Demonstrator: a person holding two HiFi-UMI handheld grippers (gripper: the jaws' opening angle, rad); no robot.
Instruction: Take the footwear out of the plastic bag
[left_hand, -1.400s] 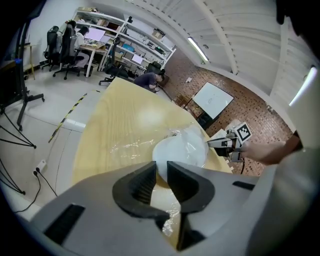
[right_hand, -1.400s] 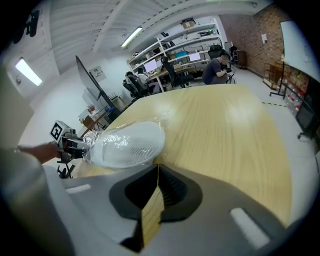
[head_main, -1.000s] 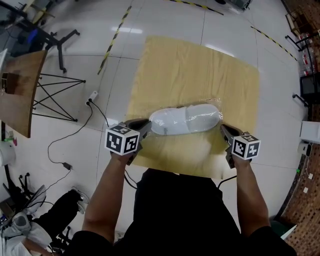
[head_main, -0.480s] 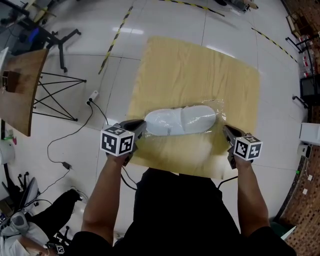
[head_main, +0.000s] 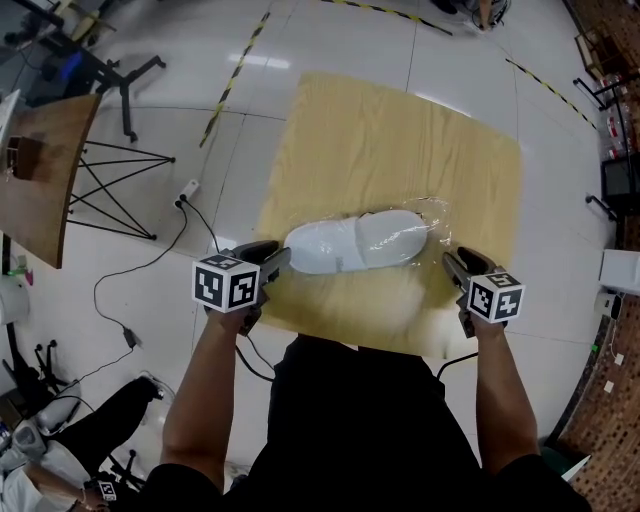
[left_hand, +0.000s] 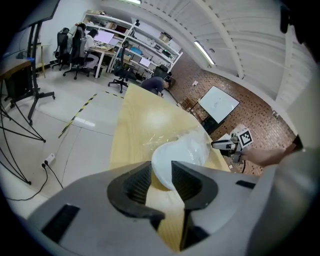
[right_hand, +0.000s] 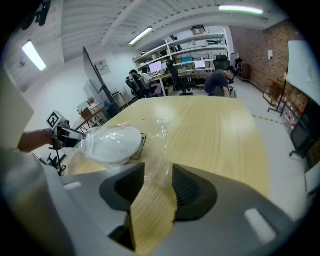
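A white slipper (head_main: 350, 245) lies on the wooden table (head_main: 400, 130). Its right end still sits in the clear plastic bag (head_main: 437, 215). My left gripper (head_main: 278, 262) is at the slipper's left end. Its jaws are opening, and the slipper's edge (left_hand: 182, 150) lies between them, not pinched. My right gripper (head_main: 452, 262) is at the bag's right end, and its jaws are opening too. The thin film (right_hand: 160, 145) lies loose in the gap between the pads. In the right gripper view the slipper (right_hand: 112, 145) lies ahead to the left.
The table's near edge runs just in front of both grippers. On the floor to the left are a cable with a power strip (head_main: 185, 192), a black stand (head_main: 110, 190) and a wooden board (head_main: 40, 170). A seated person (head_main: 60, 450) is at the bottom left.
The slipper has slid left, further out of the bag, with the left gripper. Both grippers' jaws have spread apart from their earlier grips.
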